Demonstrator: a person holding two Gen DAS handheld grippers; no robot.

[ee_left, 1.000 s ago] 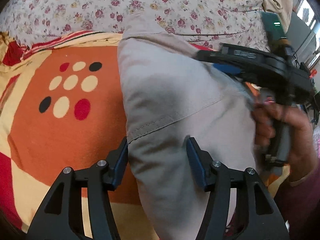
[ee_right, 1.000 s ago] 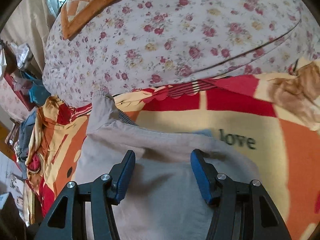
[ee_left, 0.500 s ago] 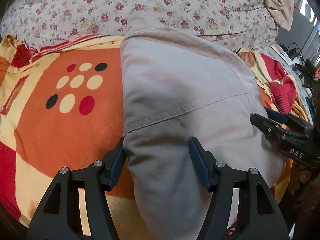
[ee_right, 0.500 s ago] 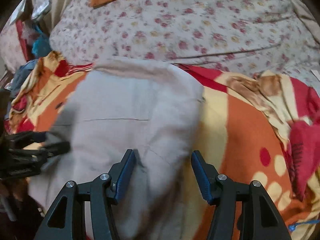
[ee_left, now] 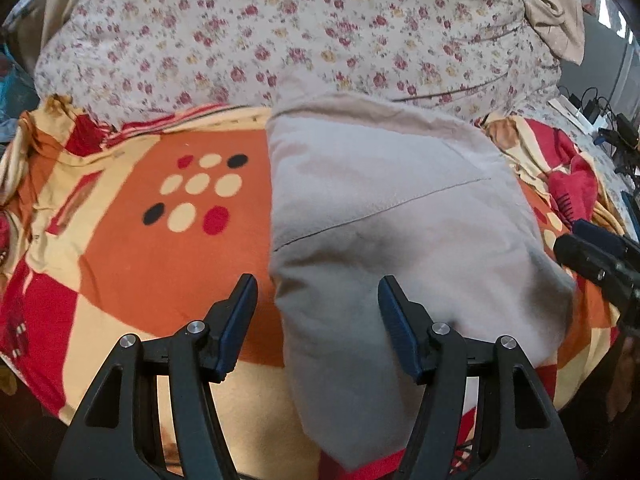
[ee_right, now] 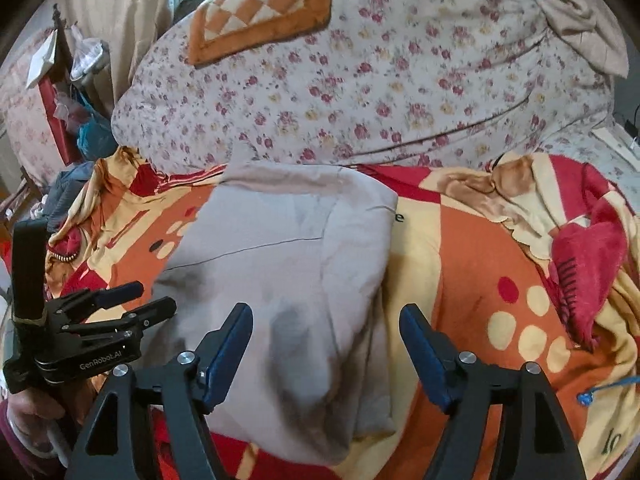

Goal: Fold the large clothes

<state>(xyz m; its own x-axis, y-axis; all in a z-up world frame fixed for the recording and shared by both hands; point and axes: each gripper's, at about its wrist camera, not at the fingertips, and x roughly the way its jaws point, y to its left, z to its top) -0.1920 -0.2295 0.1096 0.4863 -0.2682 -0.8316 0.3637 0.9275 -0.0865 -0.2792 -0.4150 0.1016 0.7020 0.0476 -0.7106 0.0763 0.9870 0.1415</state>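
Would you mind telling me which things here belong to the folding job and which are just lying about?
Part of the job:
- beige garment, lying folded on the blanket
- left gripper, open above it
- right gripper, jaws opening, nothing between them

Just lying about:
- patterned blanket
- floral quilt
- checked cushion
- cables

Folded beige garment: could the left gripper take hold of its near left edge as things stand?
Probably yes. The left gripper is open just above the folded beige garment, its edge lying between the fingers. Nothing covers that edge, and the right gripper, jaws opening, is off to the far side.
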